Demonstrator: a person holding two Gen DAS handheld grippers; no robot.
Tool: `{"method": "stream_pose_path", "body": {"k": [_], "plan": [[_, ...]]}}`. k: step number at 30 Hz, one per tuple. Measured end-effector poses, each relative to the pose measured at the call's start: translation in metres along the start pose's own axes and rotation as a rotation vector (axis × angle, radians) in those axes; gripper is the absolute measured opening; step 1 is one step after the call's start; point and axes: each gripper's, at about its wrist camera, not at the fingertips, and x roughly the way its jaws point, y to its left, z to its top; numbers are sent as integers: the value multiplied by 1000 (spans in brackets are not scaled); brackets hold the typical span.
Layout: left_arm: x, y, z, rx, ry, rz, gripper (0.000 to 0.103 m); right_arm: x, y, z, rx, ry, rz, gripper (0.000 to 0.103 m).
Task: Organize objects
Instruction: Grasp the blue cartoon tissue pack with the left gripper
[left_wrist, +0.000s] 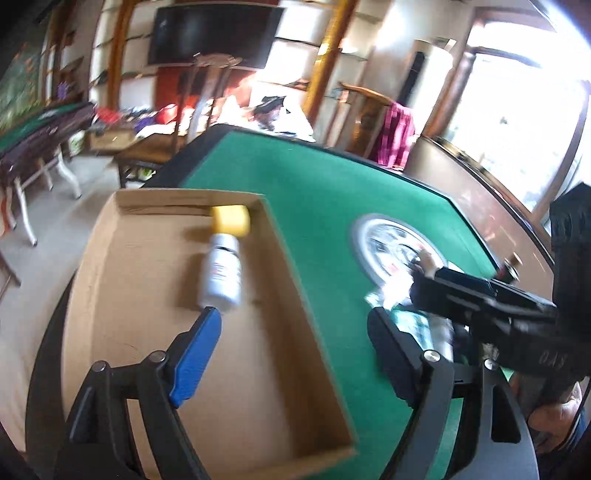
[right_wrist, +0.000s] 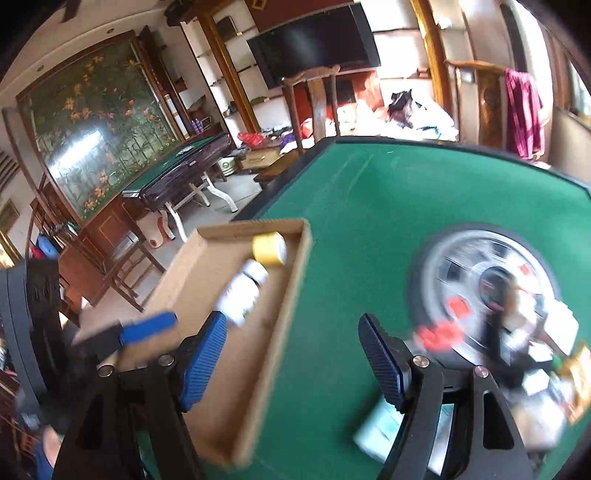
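Note:
A shallow cardboard box (left_wrist: 155, 354) sits at the left edge of the green felt table (left_wrist: 317, 184). In it lie a white bottle (left_wrist: 221, 275) and a yellow-capped jar (left_wrist: 229, 219); both also show in the right wrist view, the bottle (right_wrist: 242, 291) and the jar (right_wrist: 269, 249). My left gripper (left_wrist: 295, 325) is open and empty over the box's right wall, just short of the bottle. My right gripper (right_wrist: 291, 339) is open and empty above the felt beside the box (right_wrist: 236, 369). It shows in the left wrist view (left_wrist: 480, 295) over a pile of small packets (left_wrist: 417, 321).
A round silver dial (right_wrist: 484, 288) is set in the table's centre, with blurred small items (right_wrist: 546, 369) piled to its right. A pale packet (right_wrist: 380, 428) lies under my right gripper. Wooden chairs (right_wrist: 314, 99) stand behind the table. A second green table (right_wrist: 177, 166) stands at the left.

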Motion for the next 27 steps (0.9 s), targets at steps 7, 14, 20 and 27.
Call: {"method": "stream_pose_path", "body": {"k": [7,14,20,27], "plan": [[1,-66,-20,109,-7,-69,84,-81,-55,-55,65,-91,-46,80],[37,-116,-48,189,84,-49,84,-112,-104,-84,91,-139,-216,83],[76,-127,-53,235,183,48,84,-124,-142,-105,149,-237,-189,83],[105,-139,-44,246,229,82,85,-120,-156,-106,205,-236,-73,84]]}}
